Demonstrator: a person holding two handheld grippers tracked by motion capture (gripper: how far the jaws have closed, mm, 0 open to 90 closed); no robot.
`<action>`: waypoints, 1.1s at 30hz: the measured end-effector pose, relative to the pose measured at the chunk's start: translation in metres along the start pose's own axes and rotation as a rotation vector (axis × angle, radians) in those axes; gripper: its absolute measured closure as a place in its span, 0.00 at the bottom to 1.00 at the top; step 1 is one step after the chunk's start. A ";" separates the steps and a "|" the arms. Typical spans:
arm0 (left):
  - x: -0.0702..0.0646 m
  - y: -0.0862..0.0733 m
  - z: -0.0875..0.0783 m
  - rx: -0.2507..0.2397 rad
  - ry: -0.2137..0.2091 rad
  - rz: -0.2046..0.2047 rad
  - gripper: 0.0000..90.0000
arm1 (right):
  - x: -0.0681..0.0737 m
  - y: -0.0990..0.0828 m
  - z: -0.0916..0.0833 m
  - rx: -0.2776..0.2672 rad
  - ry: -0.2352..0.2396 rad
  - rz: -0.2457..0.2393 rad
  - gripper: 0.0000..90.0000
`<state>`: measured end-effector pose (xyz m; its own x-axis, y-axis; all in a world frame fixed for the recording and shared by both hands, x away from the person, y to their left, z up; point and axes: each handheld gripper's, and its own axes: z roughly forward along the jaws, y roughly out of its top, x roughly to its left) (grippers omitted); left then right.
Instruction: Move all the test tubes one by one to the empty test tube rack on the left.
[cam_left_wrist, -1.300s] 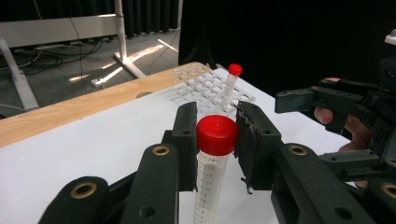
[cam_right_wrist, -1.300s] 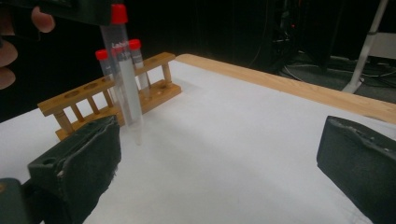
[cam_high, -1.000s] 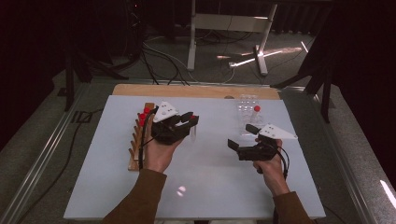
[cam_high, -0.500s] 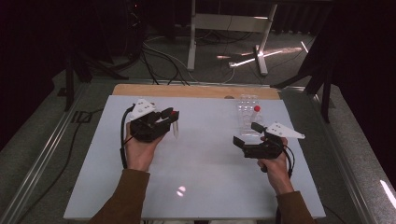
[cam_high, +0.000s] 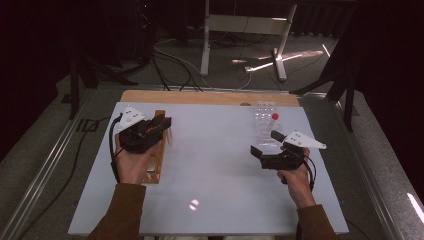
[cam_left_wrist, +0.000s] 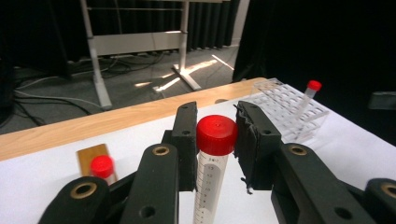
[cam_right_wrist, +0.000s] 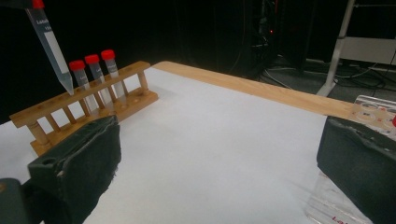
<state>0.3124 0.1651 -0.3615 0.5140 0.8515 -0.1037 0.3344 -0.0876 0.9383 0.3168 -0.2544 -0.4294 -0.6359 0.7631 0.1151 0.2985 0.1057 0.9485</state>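
Writing first: the tube clamped in the left gripper has a printed graduation scale w/ small numerals under its red cap, too small to read. In the right gripper view that same tube hangs at top left, tip pointing down above the wooden rack; its label starts "Labc…", rest cut off. Red lettering on the clear plastic rack at bottom right is too fragmentary to read.

Left gripper's pads are pressed on the tube just below the cap, tube upright — held in the air over the wooden rack's near-left area of the table. Right gripper has its jaws wide apart, nothing between them, hovering just beside the clear rack.

Edges & room: wooden rack lies close to the table's left edge, three red-capped tubes standing in its far end, nearer holes vacant. Clear rack sits near the far-right side w/ one red-capped tube in it. Broad bare white surface between the two racks and toward the near edge — plenty of room. A wood strip runs along the far edge.

Hard to see: in the high view the left hand covers much of the wooden rack; the held tube's cap is out of frame in the right gripper view; the surroundings are dark.
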 end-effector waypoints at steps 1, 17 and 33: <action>0.001 0.000 -0.001 0.000 0.006 0.002 0.79 | 0.000 0.000 0.000 0.000 0.000 -0.003 0.00; 0.024 -0.010 -0.015 0.007 0.099 -0.014 0.79 | -0.001 0.000 -0.001 -0.002 -0.002 0.004 0.00; 0.035 -0.053 -0.010 0.042 0.113 -0.047 0.79 | -0.002 0.001 -0.003 -0.011 -0.001 0.010 0.00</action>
<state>0.3046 0.2046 -0.4113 0.4052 0.9080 -0.1070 0.3902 -0.0659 0.9184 0.3163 -0.2577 -0.4278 -0.6323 0.7646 0.1247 0.2972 0.0908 0.9505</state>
